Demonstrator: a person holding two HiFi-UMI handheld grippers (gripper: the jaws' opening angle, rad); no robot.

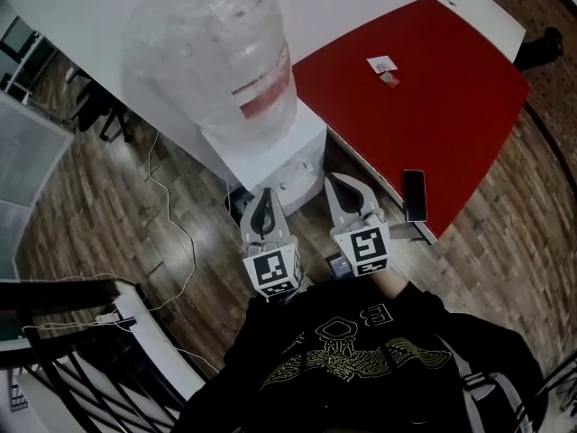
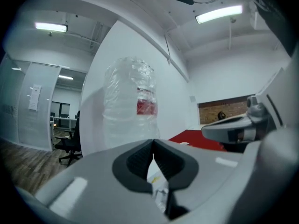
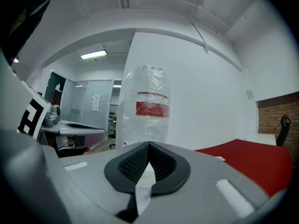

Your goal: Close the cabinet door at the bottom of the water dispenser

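Observation:
The white water dispenser (image 1: 270,147) stands against the wall with a clear bottle (image 1: 212,39) on top; its bottom cabinet door is hidden from above. Both grippers are held level in front of its upper body, side by side. My left gripper (image 1: 264,194) is shut with nothing between its pads. My right gripper (image 1: 336,181) is shut and empty too. In the left gripper view the jaws (image 2: 153,142) point at the bottle (image 2: 130,101), and the right gripper (image 2: 233,129) shows beside them. In the right gripper view the jaws (image 3: 149,144) face the bottle (image 3: 147,107).
A red table (image 1: 424,79) stands right of the dispenser, with a black phone (image 1: 414,195) near its edge and small cards (image 1: 383,65). White cables (image 1: 171,228) trail over the wooden floor at left. A black rack (image 1: 81,350) fills the lower left.

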